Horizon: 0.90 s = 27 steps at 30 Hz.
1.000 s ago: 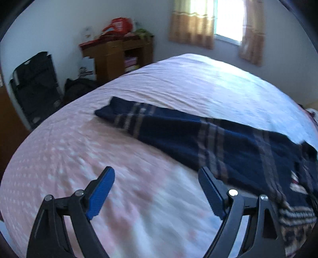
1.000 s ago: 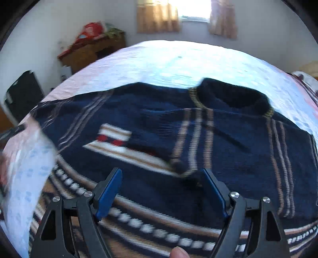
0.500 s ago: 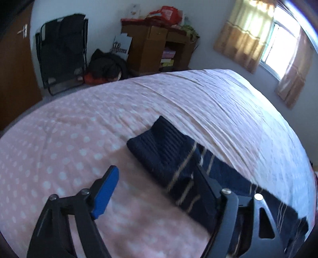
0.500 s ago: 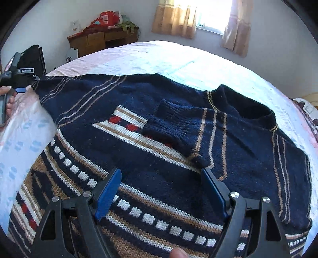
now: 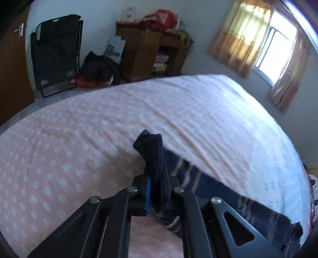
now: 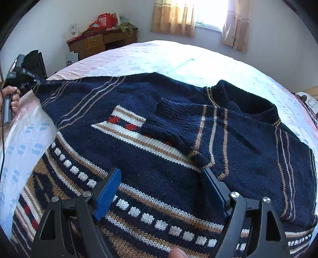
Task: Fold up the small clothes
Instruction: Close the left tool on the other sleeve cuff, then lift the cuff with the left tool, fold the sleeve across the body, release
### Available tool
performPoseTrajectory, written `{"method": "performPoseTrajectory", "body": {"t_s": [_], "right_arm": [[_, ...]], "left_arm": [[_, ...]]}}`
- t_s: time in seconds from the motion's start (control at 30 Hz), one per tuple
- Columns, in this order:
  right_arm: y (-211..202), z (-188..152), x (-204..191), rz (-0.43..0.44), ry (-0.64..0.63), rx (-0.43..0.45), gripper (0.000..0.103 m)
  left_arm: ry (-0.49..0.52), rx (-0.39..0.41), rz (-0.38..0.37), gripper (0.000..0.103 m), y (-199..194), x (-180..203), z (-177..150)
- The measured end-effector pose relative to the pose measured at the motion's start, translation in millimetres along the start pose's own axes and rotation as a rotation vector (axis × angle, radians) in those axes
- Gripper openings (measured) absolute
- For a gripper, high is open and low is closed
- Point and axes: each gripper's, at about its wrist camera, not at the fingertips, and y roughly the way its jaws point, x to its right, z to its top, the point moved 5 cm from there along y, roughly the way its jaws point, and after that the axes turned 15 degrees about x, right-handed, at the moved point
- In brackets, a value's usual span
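Navy patterned sweater (image 6: 151,158) lies flat on the pink dotted bed (image 5: 79,139), left sleeve cuff pinched.
Left gripper (image 5: 156,183) has just closed, jaws clamped on the ribbed sleeve cuff (image 5: 151,146) at the sweater's far left end. Right gripper (image 6: 161,190) hovers over the sweater body, jaws wide apart, nothing between them; the other sleeve is folded across the chest.

Navy knitted sweater with tan and white bands (image 6: 178,158): hem cut off by the lower edge in the right wrist view; right side runs out of frame. Ribbed navy cuff (image 5: 152,152): partly hidden between the black left gripper (image 5: 157,190) arms; fabric blurred. Wooden desk clutter (image 5: 165,17): indistinct.
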Motion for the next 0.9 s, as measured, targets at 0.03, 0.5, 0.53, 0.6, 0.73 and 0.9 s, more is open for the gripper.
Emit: {"method": "performPoseTrajectory", "body": {"t_s": [0.03,0.5,0.53,0.6,0.73,0.9], "right_arm": [[0,0,0,0.0,0.0,0.0,0.083],[-77,41,61,0.017,0.215,0.221,0.083],[-91,43,72,0.009,0.228,0.242,0.083],[-111,44,91,-0.011,0.247,0.277,0.083],[-147,31,130,-0.066,0.289,0.305,0.083],[-168,-5,167,-0.123,0.36,0.279,0.083]], "left_arm": [[-0.006,0.011,-0.012,0.007,-6,3,3],[0.019,0.056,-0.35,0.007,-111,138,12],[0.022,0.054,-0.375,0.007,-119,150,10],[0.032,0.045,-0.424,0.007,-134,173,3],[0.054,0.029,-0.5,0.007,-163,214,-13],[0.08,-0.003,-0.591,0.007,-190,266,-34]]}}
